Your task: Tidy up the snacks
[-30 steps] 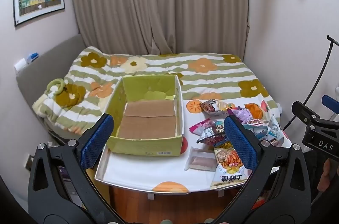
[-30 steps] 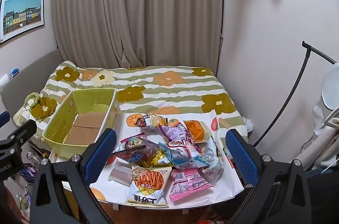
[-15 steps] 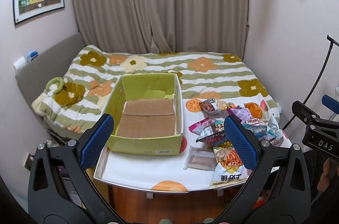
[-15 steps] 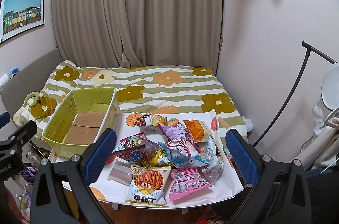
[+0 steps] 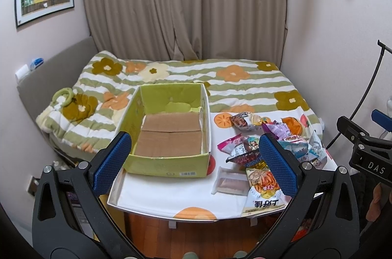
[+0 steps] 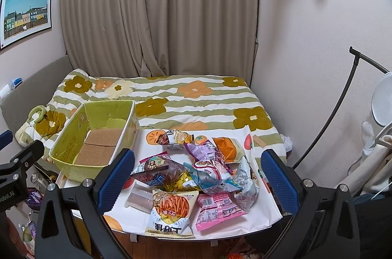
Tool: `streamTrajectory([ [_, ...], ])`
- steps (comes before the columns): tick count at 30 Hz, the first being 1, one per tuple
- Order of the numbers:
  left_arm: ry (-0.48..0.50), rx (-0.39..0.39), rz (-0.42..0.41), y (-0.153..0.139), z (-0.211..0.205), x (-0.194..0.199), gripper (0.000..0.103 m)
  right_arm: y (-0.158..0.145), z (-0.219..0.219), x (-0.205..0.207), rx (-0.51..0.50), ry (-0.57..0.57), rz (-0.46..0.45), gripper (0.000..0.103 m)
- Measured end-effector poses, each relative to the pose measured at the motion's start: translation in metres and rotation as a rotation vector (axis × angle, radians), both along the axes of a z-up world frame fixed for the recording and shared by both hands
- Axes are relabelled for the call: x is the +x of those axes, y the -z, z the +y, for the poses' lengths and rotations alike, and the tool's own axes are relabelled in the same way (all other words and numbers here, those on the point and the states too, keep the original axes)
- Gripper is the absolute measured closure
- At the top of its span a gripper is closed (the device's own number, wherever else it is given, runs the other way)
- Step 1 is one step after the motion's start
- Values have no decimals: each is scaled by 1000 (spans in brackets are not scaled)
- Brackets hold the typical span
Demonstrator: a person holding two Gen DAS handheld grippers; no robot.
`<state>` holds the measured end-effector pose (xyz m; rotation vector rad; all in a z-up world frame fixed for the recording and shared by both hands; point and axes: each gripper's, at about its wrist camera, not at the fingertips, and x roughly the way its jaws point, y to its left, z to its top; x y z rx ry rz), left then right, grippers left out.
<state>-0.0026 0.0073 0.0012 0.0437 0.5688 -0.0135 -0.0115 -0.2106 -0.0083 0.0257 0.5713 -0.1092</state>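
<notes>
Hovering wide-jawed and empty, right gripper (image 6: 197, 175) nearer snack pile (image 6: 196, 168) at 12 o'clock, green box (image 6: 95, 136) at 10; left gripper (image 5: 196, 161) likewise wide.

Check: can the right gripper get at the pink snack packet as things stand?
Probably yes. The right gripper is open and empty, and the pink snack packet lies at the pile's near edge, nothing on top but a clear bag's corner.
</notes>
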Motion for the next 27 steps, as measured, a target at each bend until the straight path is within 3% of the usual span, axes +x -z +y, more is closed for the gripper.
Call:
streamTrajectory([
  [9,2,5,0,16,-11,-7,0,0,0,-1,0,0,0,0],
  [14,5,6,8,10,-9,-9,0,0,0,-1,0,0,1,0],
  [21,11,147,152,22,-13,0,0,-1,-1,0,2,0,6,0],
  [27,4,23,112,48,-27,16,0,19,-45,-5,14,16,51,0],
])
